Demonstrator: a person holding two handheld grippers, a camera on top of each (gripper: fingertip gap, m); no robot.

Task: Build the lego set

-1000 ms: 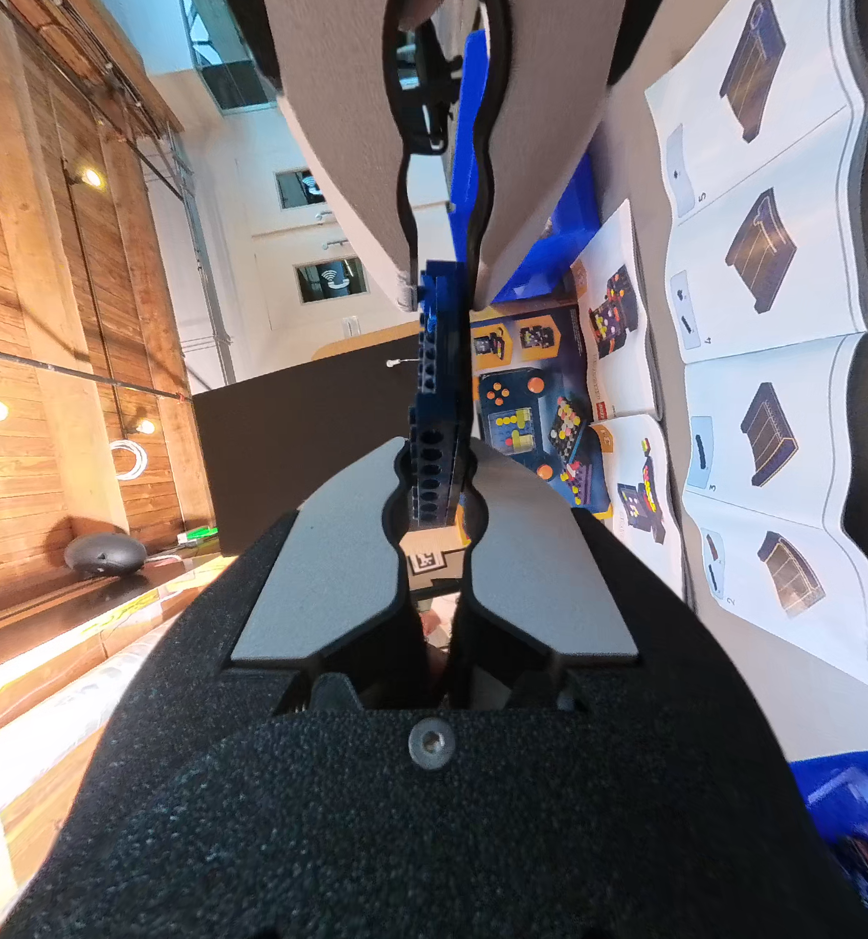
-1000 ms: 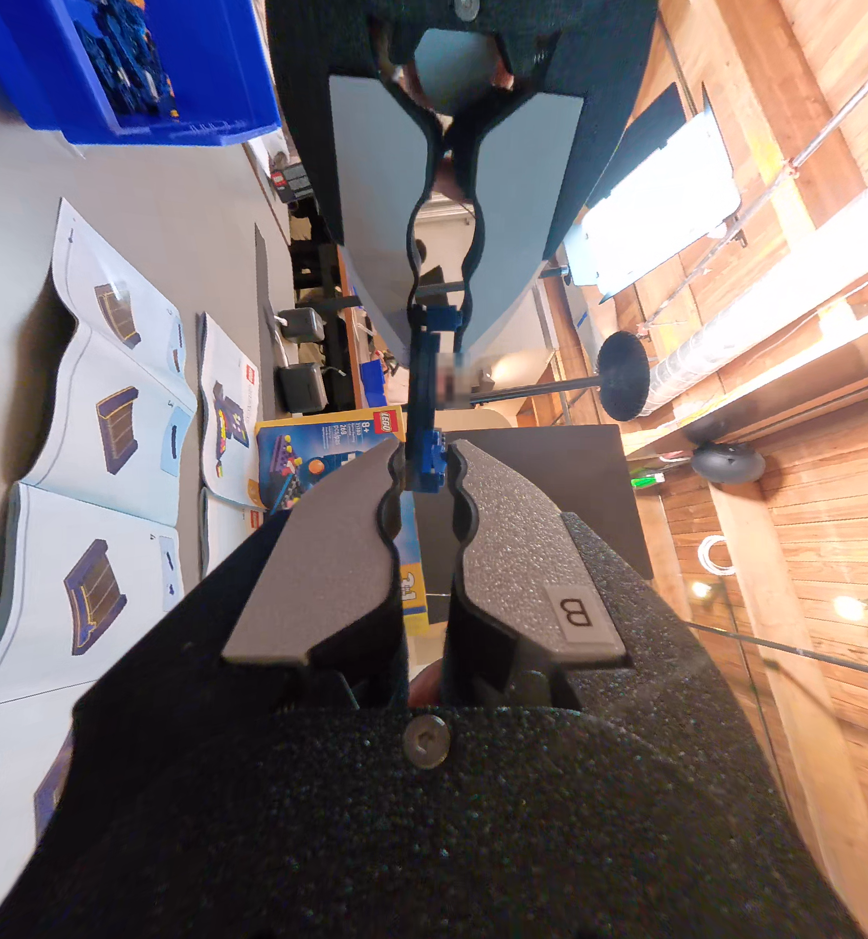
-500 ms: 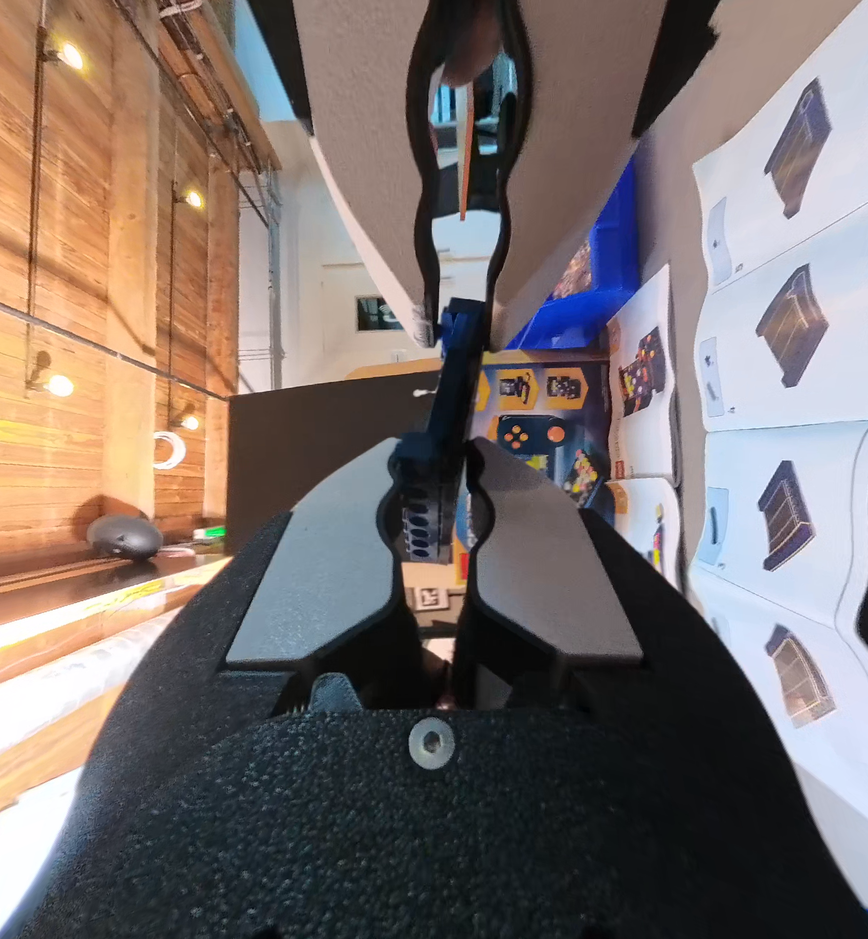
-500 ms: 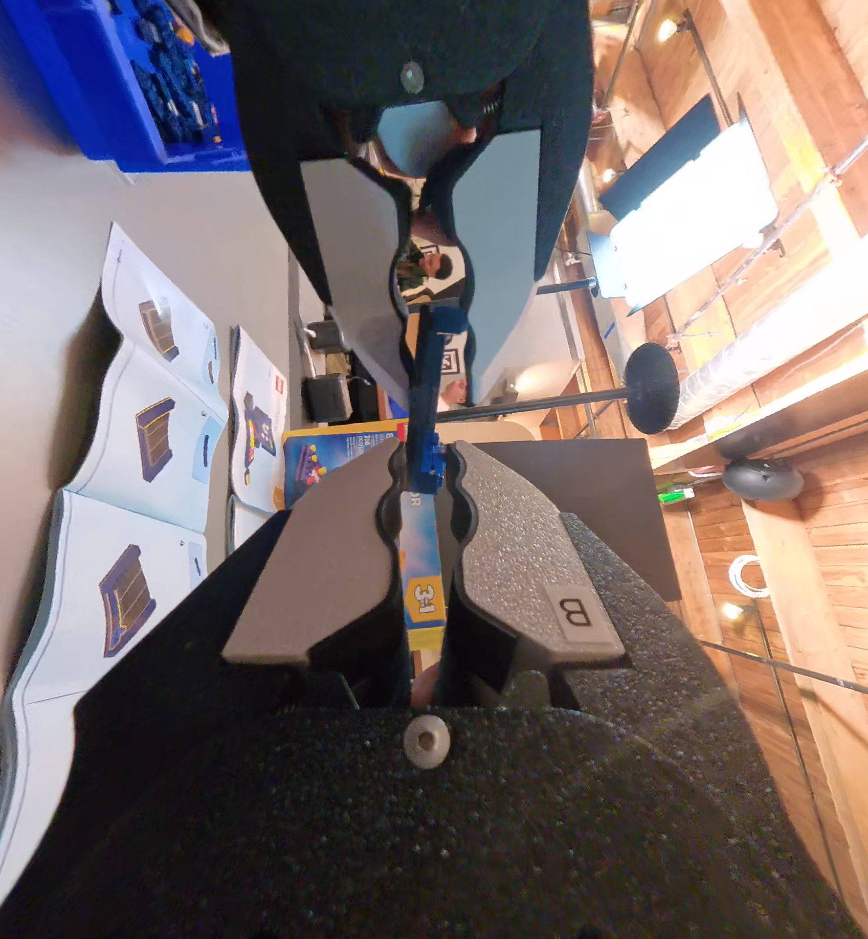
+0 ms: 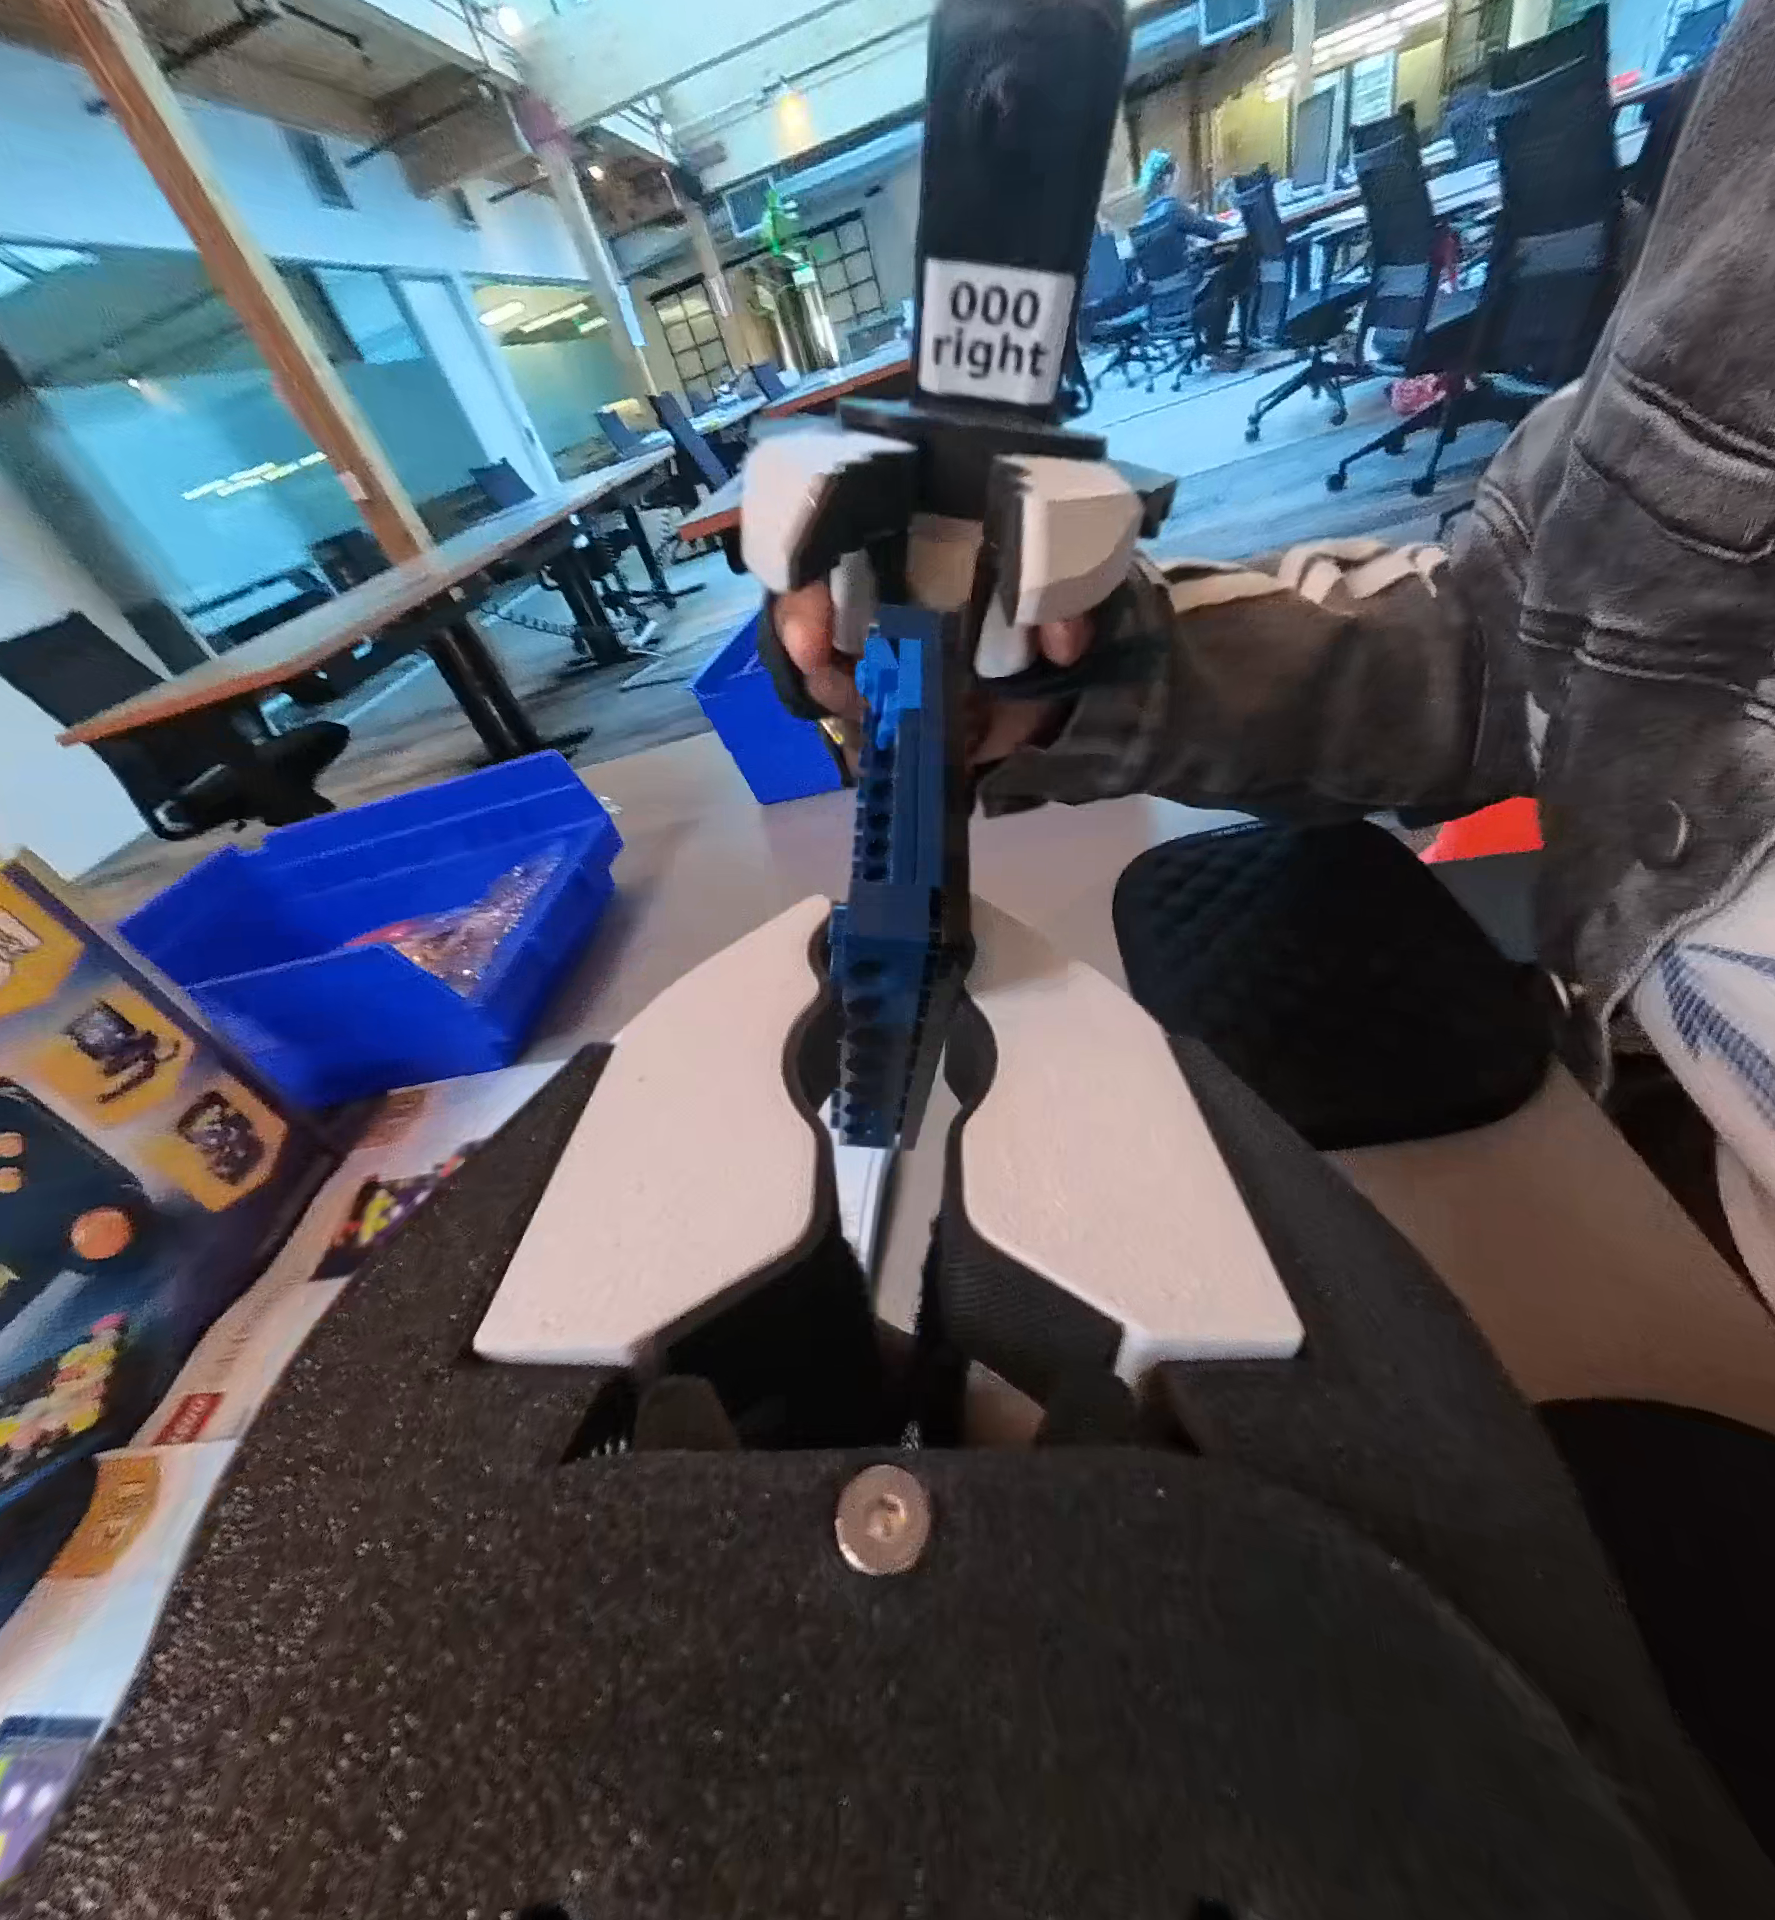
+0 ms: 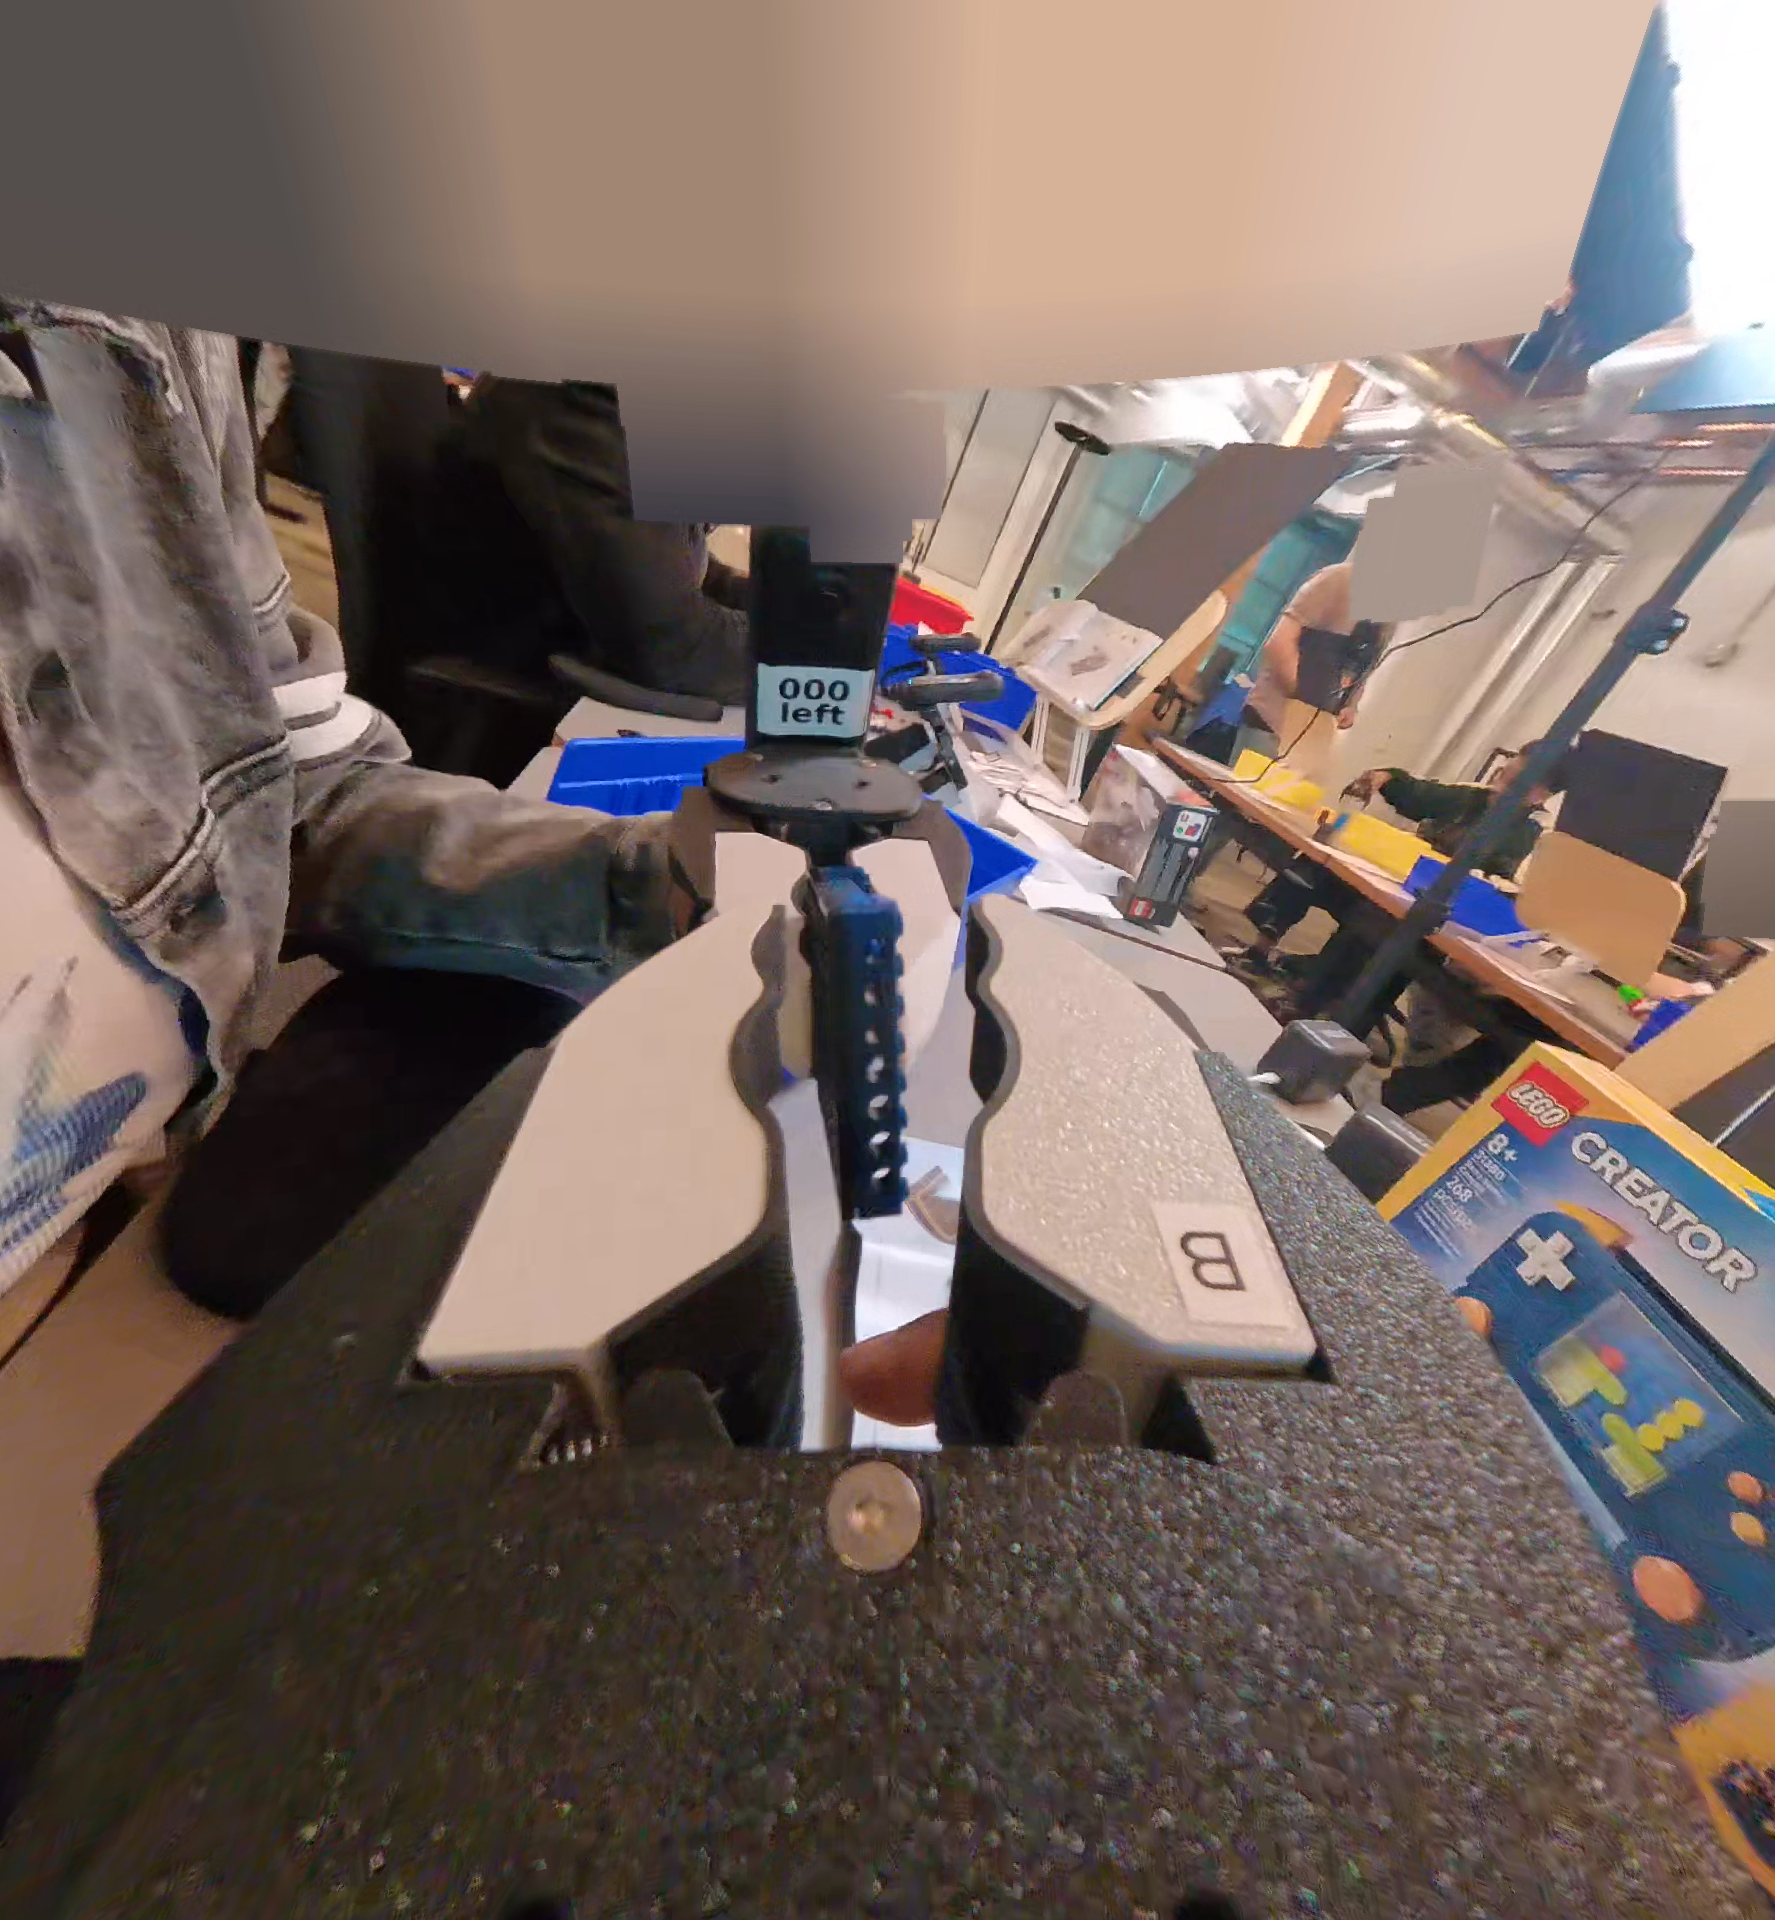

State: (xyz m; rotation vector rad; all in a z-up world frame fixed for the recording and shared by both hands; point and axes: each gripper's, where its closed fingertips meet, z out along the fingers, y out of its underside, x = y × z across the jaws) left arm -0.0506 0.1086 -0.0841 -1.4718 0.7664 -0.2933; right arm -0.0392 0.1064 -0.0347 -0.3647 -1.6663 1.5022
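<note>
While the left tongs [image 5: 888, 997] clamp a blue brick beam [image 5: 888, 883], the right tongs [image 6: 872, 997] stand open around it

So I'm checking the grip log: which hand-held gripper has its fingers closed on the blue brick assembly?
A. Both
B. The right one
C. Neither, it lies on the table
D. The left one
D: the left hand-held gripper pinches the blue brick assembly, while the right hand-held gripper stands open with gaps around it.
</note>
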